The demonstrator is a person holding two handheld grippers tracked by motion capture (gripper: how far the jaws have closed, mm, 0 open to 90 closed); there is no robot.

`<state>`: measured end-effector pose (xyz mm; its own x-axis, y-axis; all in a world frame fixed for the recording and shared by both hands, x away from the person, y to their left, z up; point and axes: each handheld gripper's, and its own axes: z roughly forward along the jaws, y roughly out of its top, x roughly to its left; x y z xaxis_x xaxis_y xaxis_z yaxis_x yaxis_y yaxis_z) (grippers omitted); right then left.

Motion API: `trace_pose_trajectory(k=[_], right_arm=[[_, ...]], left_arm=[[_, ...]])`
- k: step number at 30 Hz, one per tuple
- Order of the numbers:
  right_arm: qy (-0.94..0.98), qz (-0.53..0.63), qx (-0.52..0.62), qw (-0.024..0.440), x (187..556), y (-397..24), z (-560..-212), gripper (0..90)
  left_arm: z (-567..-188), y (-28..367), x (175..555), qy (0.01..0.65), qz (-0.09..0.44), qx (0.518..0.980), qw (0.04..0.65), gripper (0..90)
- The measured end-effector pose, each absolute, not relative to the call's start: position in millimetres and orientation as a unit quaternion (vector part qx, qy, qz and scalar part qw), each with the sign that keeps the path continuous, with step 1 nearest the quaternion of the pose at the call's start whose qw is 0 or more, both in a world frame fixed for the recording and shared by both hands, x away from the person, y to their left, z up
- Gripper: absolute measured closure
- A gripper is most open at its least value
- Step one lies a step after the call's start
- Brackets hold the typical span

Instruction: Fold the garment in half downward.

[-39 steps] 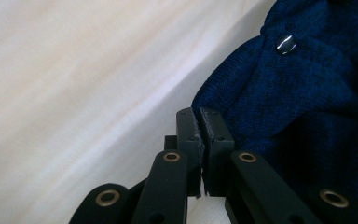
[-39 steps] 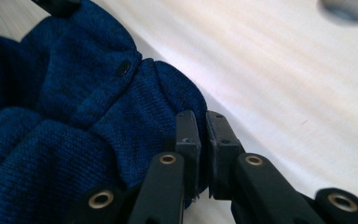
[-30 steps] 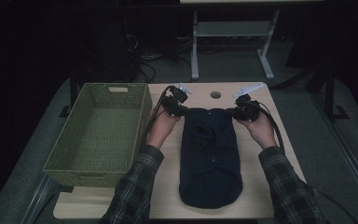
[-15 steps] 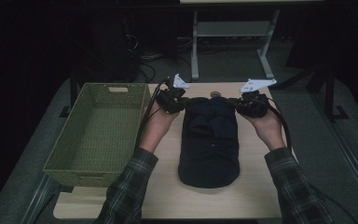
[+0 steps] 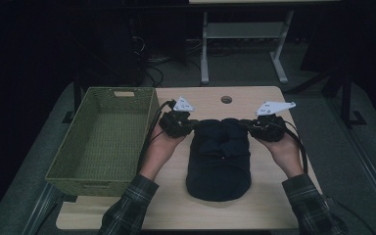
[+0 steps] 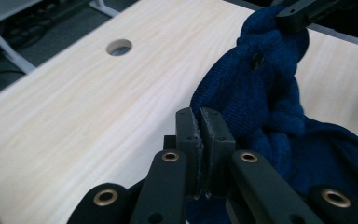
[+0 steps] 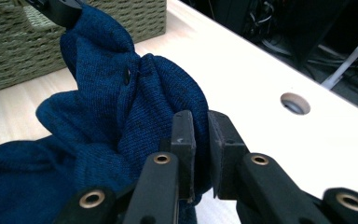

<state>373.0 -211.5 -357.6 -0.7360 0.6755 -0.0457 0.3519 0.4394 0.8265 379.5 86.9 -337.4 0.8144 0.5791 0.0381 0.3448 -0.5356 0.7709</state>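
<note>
A dark blue knitted garment (image 5: 219, 161) lies lengthwise in the middle of the pale wooden table (image 5: 274, 205). Its far edge is bunched and raised between the two grippers. My left gripper (image 5: 192, 125) is shut on the far left corner of the garment (image 6: 261, 93), pads almost together. My right gripper (image 5: 247, 125) holds the far right corner. Its jaws have just been opening a little, and a fold of the garment (image 7: 135, 107) still sits between the pads. In each gripper view the other gripper's black jaw grips the cloth's far tip.
A green woven basket (image 5: 149, 112) stands along the table's left side, close to the left hand. A round hole (image 5: 226, 100) pierces the tabletop just beyond the garment. Dark floor, cables and a white stand lie behind the table.
Both grippers first drew the garment's far edge away from the person, sliding it up the table. They now sit a little nearer the person, and the garment looks shorter.
</note>
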Motion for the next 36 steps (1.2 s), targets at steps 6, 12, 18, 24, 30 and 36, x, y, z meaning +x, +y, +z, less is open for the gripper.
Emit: trace_pose_trajectory(k=[6, 12, 18, 24, 30, 36], right_arm=[[0.831, 0.429, 0.318, 0.158, 367.2, -215.3, -367.3, 80.4], [0.834, 0.431, 0.313, 0.144, 358.3, -217.0, -369.5, 80.3], [0.836, 0.433, 0.311, 0.132, 345.1, -218.5, -374.0, 79.4], [0.838, 0.434, 0.308, 0.120, 328.8, -218.8, -379.7, 77.5], [0.845, 0.427, 0.304, 0.107, 312.3, -216.5, -387.4, 74.9], [0.855, 0.414, 0.299, 0.093, 297.6, -215.1, -400.0, 71.7]], left_arm=[[-345.0, 91.9, 377.6, 0.268, 0.108, 0.865, 0.411, 86.6], [-351.1, 95.3, 371.4, 0.267, 0.087, 0.864, 0.418, 86.6], [-357.9, 97.8, 359.0, 0.255, 0.074, 0.869, 0.417, 86.4], [-362.8, 97.8, 347.3, 0.248, 0.069, 0.877, 0.406, 86.0], [-371.3, 98.5, 334.8, 0.246, 0.058, 0.884, 0.393, 85.5], [-384.1, 99.4, 319.4, 0.250, 0.047, 0.889, 0.381, 84.9]])
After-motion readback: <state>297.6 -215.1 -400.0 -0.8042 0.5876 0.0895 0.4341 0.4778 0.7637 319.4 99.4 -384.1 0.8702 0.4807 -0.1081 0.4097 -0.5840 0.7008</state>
